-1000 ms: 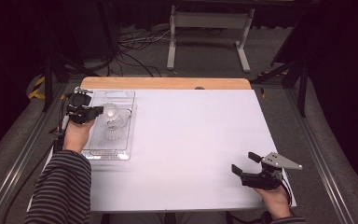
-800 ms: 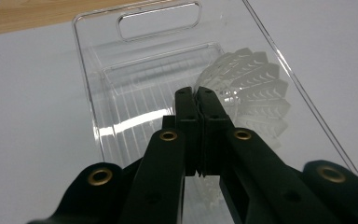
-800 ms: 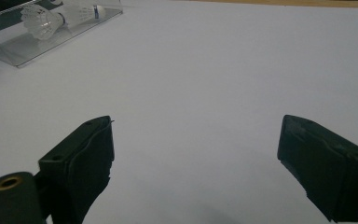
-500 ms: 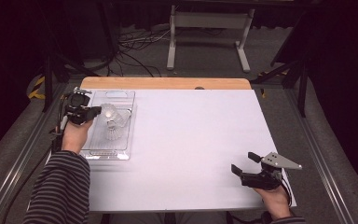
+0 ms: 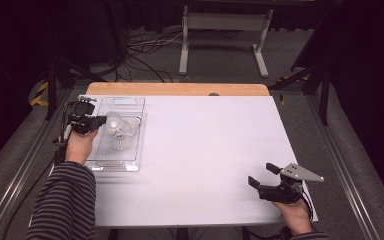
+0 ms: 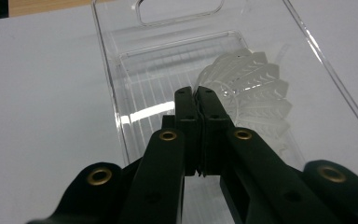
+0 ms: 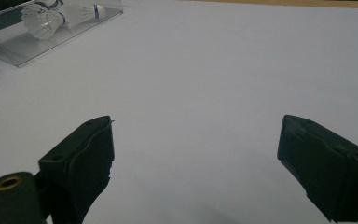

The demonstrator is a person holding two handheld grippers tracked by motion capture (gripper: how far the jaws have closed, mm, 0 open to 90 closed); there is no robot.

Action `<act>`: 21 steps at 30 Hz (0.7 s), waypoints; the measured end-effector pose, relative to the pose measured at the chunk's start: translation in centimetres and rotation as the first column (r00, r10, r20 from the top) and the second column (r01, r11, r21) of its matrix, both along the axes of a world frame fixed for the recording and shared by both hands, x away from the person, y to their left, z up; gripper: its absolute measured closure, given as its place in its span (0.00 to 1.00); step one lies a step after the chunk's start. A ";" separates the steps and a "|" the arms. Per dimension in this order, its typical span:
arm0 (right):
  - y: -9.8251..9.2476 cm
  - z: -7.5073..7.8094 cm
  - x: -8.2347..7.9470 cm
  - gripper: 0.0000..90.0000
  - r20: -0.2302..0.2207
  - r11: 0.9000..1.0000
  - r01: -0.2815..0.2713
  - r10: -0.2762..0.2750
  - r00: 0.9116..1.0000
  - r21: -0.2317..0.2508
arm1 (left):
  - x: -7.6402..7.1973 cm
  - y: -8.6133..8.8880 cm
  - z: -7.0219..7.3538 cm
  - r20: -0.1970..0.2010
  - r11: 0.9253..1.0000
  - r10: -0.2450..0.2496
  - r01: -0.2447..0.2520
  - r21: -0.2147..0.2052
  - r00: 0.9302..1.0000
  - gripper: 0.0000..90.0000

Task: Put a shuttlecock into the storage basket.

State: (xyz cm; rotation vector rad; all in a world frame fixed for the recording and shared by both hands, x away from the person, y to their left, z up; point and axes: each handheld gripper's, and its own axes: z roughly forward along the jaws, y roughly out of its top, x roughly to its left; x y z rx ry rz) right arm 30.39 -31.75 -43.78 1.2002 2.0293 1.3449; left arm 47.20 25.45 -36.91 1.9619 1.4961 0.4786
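White table (image 5: 205,150) fills the foreground, dark floor behind. At ten o'clock sits a clear tray (image 5: 130,162) holding shuttlecocks (image 5: 122,142). Left gripper (image 5: 101,120) hovers over the tray, jaws pinching a shuttlecock's feather rim (image 6: 247,88). Right gripper (image 5: 262,175), at five o'clock, rests with jaws spread, holding nothing.

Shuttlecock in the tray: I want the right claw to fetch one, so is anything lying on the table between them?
Nothing visible: bare white table lies between the open right claw and the tray holding the shuttlecocks.
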 end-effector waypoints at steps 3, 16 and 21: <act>0.0 0.0 0.0 0.13 0.001 1.000 0.000 0.000 1.000 0.000 | 0.1 0.2 -0.2 -0.008 1.000 0.012 -0.012 -0.004 1.000 0.98; 0.0 0.0 0.0 0.13 0.000 1.000 0.000 0.000 1.000 -0.002 | 0.2 0.5 -0.9 -0.035 1.000 0.009 -0.008 0.017 0.999 0.98; 0.0 0.0 0.0 0.13 0.000 1.000 0.001 -0.001 1.000 -0.002 | 0.1 0.3 -0.7 -0.028 1.000 0.000 0.000 0.011 1.000 0.94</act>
